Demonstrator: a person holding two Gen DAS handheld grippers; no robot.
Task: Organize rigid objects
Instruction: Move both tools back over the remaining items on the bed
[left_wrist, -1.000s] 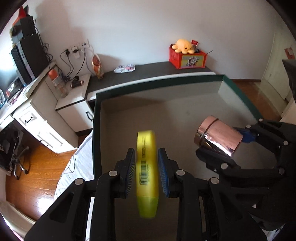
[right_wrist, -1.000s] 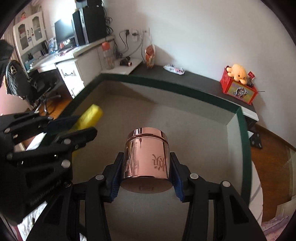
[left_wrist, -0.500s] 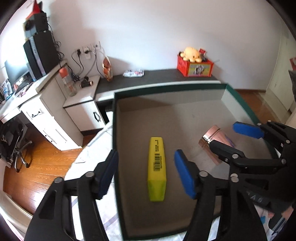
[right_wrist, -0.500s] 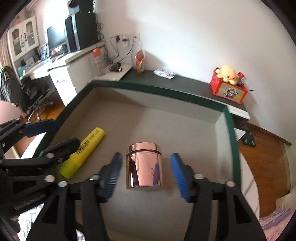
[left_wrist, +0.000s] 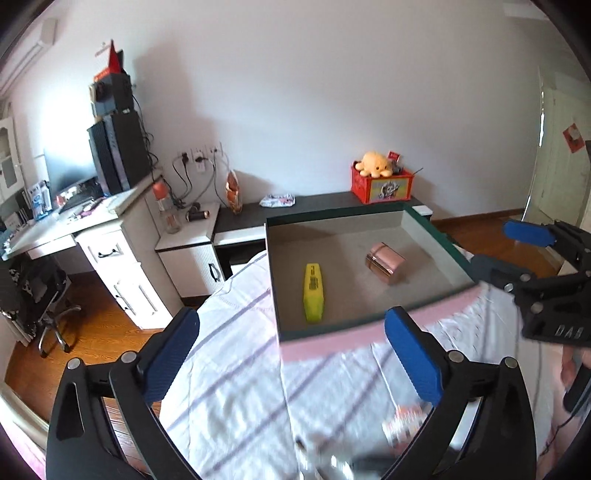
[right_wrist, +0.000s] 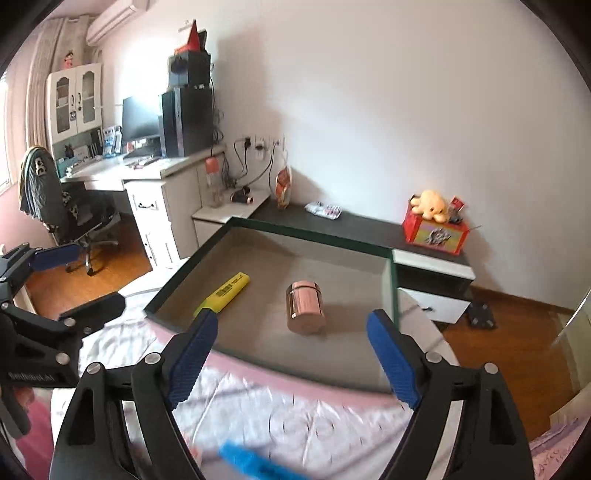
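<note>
A bedroom at home. A bed with a white, striped sheet (left_wrist: 236, 369) fills the near ground. On the far left stand a white desk with drawers (right_wrist: 155, 192), a dark monitor (right_wrist: 140, 118) and a black swivel chair (right_wrist: 55, 199). A yellow plush toy (right_wrist: 430, 205) sits on a red box far right, above the wooden plank floor (right_wrist: 517, 332).

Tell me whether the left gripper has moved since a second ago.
Yes. The left gripper has pulled back out of the box, toward the camera side; its jaws have just been opening, leaving the highlighter on the box floor, nothing between them.
</note>
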